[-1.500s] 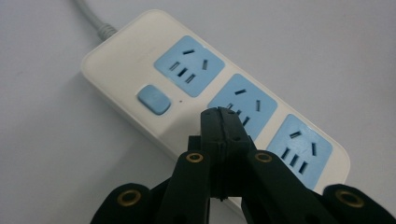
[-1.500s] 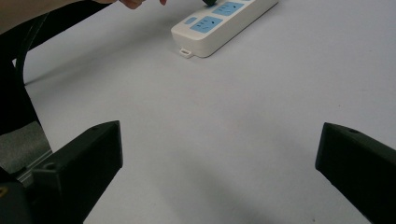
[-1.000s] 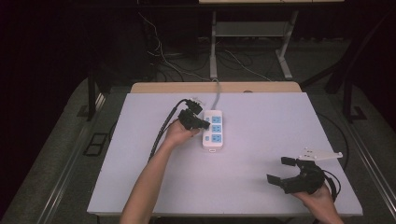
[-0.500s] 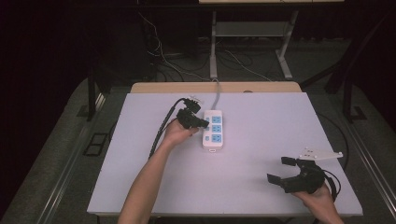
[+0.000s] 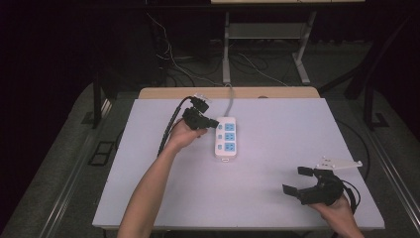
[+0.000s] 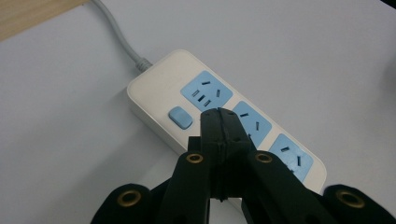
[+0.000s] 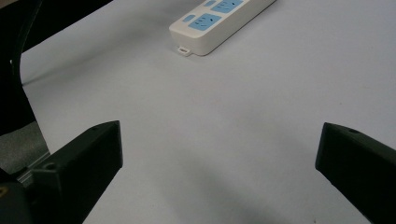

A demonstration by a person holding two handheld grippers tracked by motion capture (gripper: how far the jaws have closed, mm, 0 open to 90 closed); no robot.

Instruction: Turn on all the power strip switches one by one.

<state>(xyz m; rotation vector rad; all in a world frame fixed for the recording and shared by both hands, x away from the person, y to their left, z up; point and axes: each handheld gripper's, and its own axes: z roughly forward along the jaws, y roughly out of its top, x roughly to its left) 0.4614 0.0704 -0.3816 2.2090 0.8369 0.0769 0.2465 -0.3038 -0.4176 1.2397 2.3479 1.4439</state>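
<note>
1. Here, my left gripper [image 5: 214,123] has its matte black jaws pressed flat together with nothing between them, their tips over the near edge of the power strip [image 5: 226,137]
2. The power strip is a smooth white plastic bar with rounded corners, lying near the table's far middle; it carries three pale-blue socket faces and one small blue switch [image 6: 180,117], and its grey cable [image 6: 119,35] leaves the far end
3. My right gripper [image 5: 301,181] sits at the near right corner, well apart from the strip, jaws spread wide and empty
4. The table [image 5: 277,148] is a plain, pale lavender matte sheet; a wooden strip [image 5: 257,92] edges its far side
5. Beyond, the room is dark, with loose cables [image 5: 257,67] on a grey floor
</note>
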